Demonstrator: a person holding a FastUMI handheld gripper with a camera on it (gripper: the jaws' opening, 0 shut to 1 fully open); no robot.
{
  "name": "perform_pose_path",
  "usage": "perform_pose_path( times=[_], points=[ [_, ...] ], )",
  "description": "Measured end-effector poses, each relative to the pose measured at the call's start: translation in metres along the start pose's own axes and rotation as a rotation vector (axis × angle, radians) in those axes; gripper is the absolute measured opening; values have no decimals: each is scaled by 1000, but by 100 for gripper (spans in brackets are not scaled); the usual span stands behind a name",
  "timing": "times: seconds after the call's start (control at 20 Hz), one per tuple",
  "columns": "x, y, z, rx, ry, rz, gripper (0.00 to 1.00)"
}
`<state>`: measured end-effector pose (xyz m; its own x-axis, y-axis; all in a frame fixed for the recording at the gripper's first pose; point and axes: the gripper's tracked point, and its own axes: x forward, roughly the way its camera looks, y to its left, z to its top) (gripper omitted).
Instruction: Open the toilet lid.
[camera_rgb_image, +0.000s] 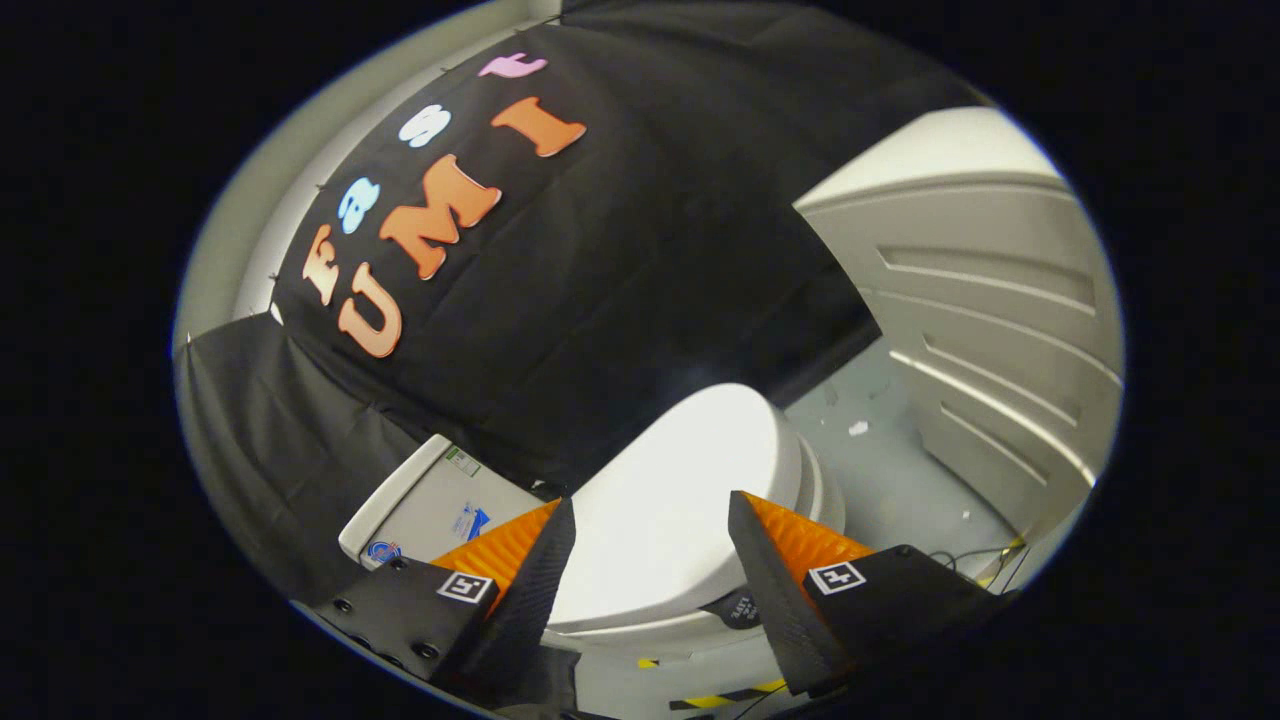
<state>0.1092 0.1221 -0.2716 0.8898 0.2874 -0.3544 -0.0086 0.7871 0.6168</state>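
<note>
Gripper view: the toilet lid (690, 490) is white, smooth and oval, lying shut and flat on the bowl, glaring under the light. It sits just ahead of the gripper (652, 515) and shows between its fingers, which stand wide apart, holding nothing. Beside the lid is the white tank (430, 500) with stickers, against the black cloth wall (620, 260); a ribbed grey panel (990, 330) stands beyond the pale floor (890, 470)

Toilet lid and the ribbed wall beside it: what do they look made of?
The toilet lid, down and seen between the open tool's fingers, looks like smooth glossy white plastic: it glares evenly, though ceramic can't be ruled out. The ribbed wall looks like moulded matte grey plastic, judging by its raised ribs.
</note>
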Motion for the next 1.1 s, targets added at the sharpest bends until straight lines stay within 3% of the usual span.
perform_pose_path(
  times=[0.45,0.6,0.85,0.9,1.1],
  points=[
    [11,-46,-85,378,332,-91,99],
    [17,-61,-101,439,363,-146,99],
    [29,-60,-103,493,375,-112,96],
    [34,-60,-102,484,373,-113,84],
    [35,-54,-107,518,386,-77,68]
  ],
)
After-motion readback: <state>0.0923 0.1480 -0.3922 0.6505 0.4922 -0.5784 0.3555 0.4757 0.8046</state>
